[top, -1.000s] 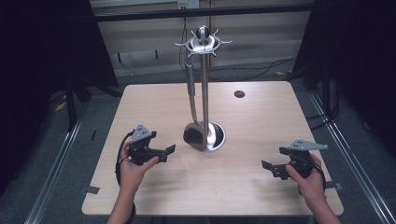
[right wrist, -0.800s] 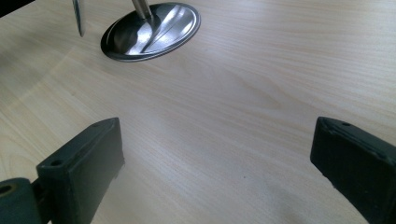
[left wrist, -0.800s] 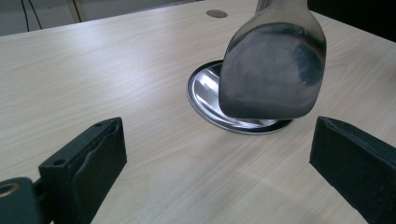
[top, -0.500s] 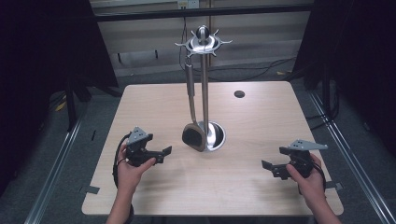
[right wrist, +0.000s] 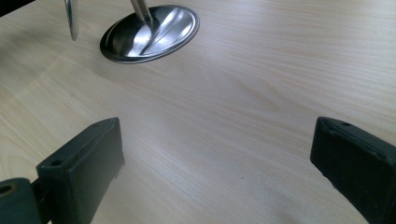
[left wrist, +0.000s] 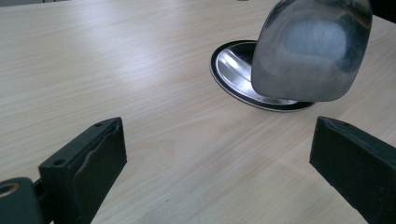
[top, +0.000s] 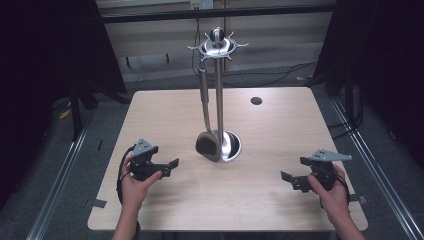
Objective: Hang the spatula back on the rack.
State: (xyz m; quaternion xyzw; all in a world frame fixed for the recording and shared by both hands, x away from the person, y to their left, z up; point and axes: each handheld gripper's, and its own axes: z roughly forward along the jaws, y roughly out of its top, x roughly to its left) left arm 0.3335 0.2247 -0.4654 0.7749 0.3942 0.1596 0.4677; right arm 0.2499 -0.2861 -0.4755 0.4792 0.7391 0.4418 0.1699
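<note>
A: What stands on the wooden surface [top: 280, 140]?

B: A metal utensil stand [top: 219, 95] at the middle, round base [right wrist: 150, 32] on the wood, with a ladle [top: 206, 135] hanging from its top ring, bowl low beside the base.

A: And the grippers?

B: Left gripper [top: 170, 165] near the left front, right gripper [top: 287, 180] near the right front, both with jaws spread wide and nothing between them. A small dark disc [top: 256, 100] lies far back.

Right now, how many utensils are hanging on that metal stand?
1. A single spatula hangs from the left side of the stand, its blade low beside the round base. The other hooks look bare.
</note>
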